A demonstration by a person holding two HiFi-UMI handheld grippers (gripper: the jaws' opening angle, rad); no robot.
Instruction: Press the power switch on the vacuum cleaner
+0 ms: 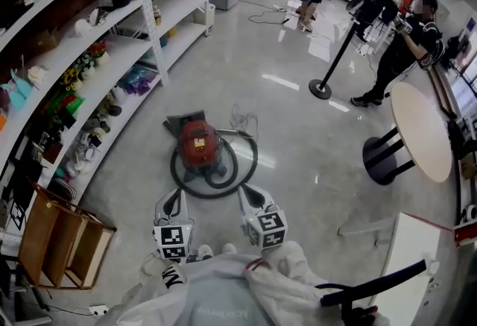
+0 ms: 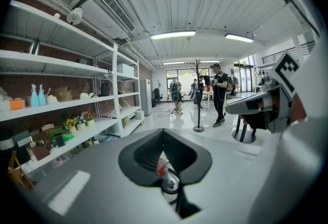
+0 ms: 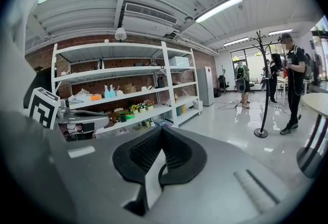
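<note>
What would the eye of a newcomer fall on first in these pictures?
First comes the red vacuum cleaner, on the glossy floor in the middle of the head view and ringed by its dark hose. Just below it hang the left gripper and the right gripper, each with its jaws together and holding nothing. Next come the long white shelves of small items along the left wall.

One red vacuum cleaner point(image 1: 200, 147) on the floor. Two tongs: left tongs point(image 1: 174, 196), right tongs point(image 1: 247, 192). One round bench point(image 1: 421, 130), one coat stand point(image 1: 339, 48), two blue spray bottles point(image 2: 34, 96).
</note>
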